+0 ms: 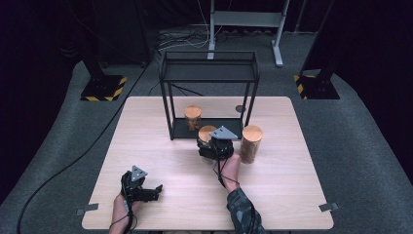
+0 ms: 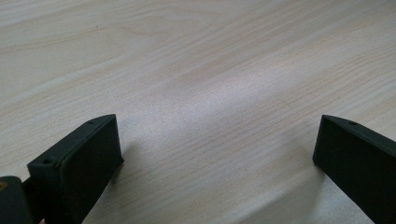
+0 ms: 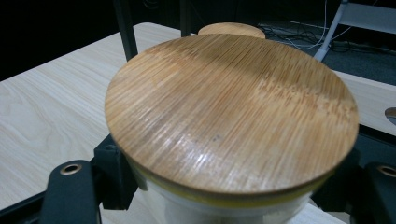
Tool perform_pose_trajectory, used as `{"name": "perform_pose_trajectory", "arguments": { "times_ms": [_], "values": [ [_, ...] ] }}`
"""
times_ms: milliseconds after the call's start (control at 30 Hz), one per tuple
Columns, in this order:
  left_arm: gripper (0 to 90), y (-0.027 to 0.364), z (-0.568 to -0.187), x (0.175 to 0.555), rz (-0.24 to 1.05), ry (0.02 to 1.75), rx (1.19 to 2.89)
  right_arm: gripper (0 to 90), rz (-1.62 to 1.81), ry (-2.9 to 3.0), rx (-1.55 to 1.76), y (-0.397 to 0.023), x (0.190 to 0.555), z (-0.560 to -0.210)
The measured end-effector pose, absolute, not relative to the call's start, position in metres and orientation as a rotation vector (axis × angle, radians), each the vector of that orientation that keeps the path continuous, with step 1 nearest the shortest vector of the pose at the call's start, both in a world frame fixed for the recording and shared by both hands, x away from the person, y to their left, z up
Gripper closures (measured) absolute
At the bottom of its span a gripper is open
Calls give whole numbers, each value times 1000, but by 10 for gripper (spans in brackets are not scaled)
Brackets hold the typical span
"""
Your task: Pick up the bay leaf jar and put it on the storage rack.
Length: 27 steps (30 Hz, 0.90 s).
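Right tool clamped on the middle jar, looks like the grab step just before a lift.

High view: the right tool (image 1: 210, 146) sits at the front of the black metal-frame shelf (image 1: 209, 73), jaws together on a clear round jar with a bamboo lid (image 1: 206, 132) on the light wooden bench (image 1: 160, 195); the left tool (image 1: 155, 189) rests near the front edge, jaws apart, nothing in them. I count three bamboo-lidded jars: the gripped one, one on the shelf's bottom tray (image 1: 193, 117), and a taller one (image 1: 252, 143) just beside the right hand. Left gripper view: both black jaws spread wide over bare wood grain. Right gripper view: the bamboo lid (image 3: 231, 112) sits between the jaws, which pinch the jar just below it. My guess is the next move needs a straight lift, keeping clear of the shelf posts and the tall jar.
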<state>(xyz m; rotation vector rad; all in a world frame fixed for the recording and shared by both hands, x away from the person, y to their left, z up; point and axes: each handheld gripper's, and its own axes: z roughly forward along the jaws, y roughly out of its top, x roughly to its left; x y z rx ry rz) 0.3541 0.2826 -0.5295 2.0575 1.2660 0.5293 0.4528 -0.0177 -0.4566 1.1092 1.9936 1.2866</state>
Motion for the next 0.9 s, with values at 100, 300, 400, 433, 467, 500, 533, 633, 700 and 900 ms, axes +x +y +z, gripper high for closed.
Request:
{"name": "perform_pose_trajectory", "arguments": {
  "times_ms": [100,300,400,433,467,500,533,633,700,900],
  "values": [
    [4,283,-529,354,529,1266,2058,249,1284,1991,1109,-17,453,-457],
    [4,283,-530,354,529,1267,2056,249,1276,1997,1110,-17,452,-456],
    [4,283,-529,354,529,1266,2058,250,1274,1988,1107,-17,452,-453],
    [4,283,-529,354,529,1265,2058,250,1278,1984,1107,-17,452,-451],
    [4,283,-530,354,529,1266,2057,249,1280,1982,1104,-17,452,-450],
    [4,283,-530,354,529,1265,2058,250,1279,1982,1102,-17,452,-449],
    [4,283,-529,354,528,1263,2060,250,1277,1980,1095,-17,452,-448],
    [4,283,-529,354,528,1263,2060,250,1271,1982,1085,-16,451,-446],
    [4,283,-529,354,528,1263,2060,250,1267,1981,1080,-16,450,-444],
    [4,283,-529,354,528,1263,2061,250,1271,1969,1074,-17,451,-437]
  ]
}}
